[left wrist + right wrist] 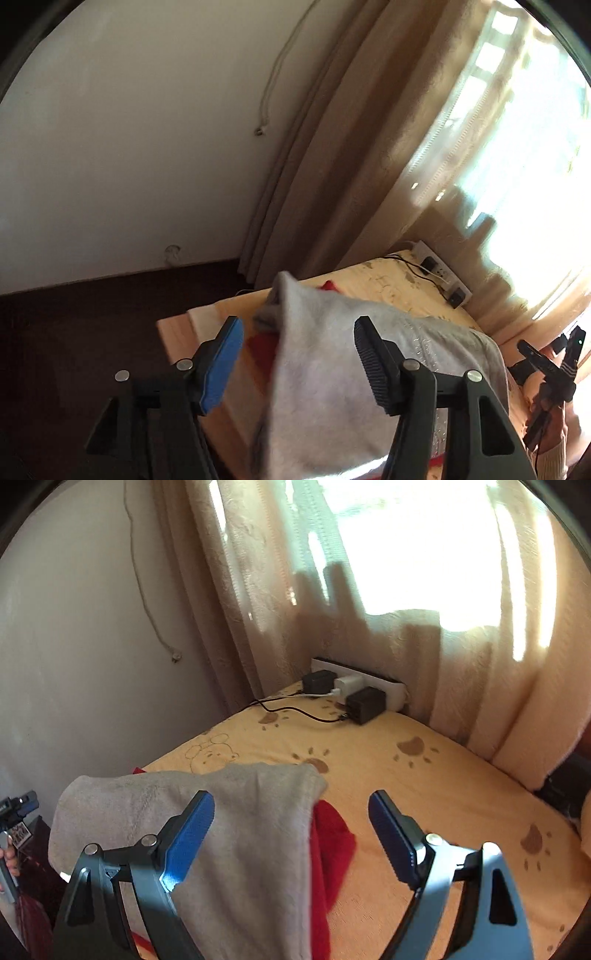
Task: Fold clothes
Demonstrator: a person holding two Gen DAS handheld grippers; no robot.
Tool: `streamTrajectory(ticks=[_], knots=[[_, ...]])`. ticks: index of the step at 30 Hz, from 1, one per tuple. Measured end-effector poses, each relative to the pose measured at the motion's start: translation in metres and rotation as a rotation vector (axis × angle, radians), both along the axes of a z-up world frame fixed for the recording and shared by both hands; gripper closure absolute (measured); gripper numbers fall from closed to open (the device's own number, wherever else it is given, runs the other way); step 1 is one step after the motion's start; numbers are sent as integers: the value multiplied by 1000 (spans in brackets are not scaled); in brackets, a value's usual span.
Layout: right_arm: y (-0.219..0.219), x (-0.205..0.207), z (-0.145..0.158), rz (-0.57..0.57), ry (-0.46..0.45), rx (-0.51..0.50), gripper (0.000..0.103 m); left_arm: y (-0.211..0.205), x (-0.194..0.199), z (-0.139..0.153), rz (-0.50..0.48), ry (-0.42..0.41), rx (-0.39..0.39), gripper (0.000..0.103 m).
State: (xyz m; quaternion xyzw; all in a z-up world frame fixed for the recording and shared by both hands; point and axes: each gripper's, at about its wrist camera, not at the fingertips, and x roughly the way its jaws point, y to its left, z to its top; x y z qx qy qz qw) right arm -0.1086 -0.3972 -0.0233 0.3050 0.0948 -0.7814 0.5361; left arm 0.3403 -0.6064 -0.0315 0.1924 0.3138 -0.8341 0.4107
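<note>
A grey garment point(332, 376) lies folded on the yellow bed sheet point(388, 775), on top of a red garment point(330, 845). In the left wrist view my left gripper point(299, 362) is open, its fingers wide apart above the grey cloth, holding nothing. In the right wrist view my right gripper point(291, 834) is open too, over the right edge of the grey garment point(207, 812) and the red one. The right gripper also shows at the far right of the left wrist view point(550, 373).
A white power strip point(369, 686) with chargers and a black cable lies at the far edge of the bed against beige curtains point(369, 590). A white wall point(129, 147) is at the left. A wooden bed frame edge point(173, 332) shows in the left wrist view.
</note>
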Motion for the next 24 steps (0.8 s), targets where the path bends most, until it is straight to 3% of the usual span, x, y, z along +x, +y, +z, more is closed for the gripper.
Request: streamTrajectory(ticks=[5, 8, 10, 13, 16, 18, 21, 24], knots=[[-75, 23, -16, 80, 50, 128, 15, -40, -79, -25, -24, -165, 16, 38], [-107, 22, -53, 37, 94, 283, 15, -70, -99, -60, 52, -296, 80, 38], [-113, 13, -82, 24, 93, 357, 14, -79, -97, -85, 65, -274, 115, 29], [-102, -5, -97, 20, -10, 295, 11, -81, -87, -92, 72, -249, 148, 22], [-102, -4, -100, 14, 1, 293, 11, -95, -79, -96, 69, -205, 232, 14], [-103, -1, -102, 5, 22, 297, 10, -99, -83, -93, 82, -220, 253, 14], [-103, -1, -101, -6, 23, 286, 10, -93, -103, -88, 96, -330, 160, 14], [-99, -2, -96, -11, 14, 272, 10, -85, -116, -94, 136, -385, 95, 6]])
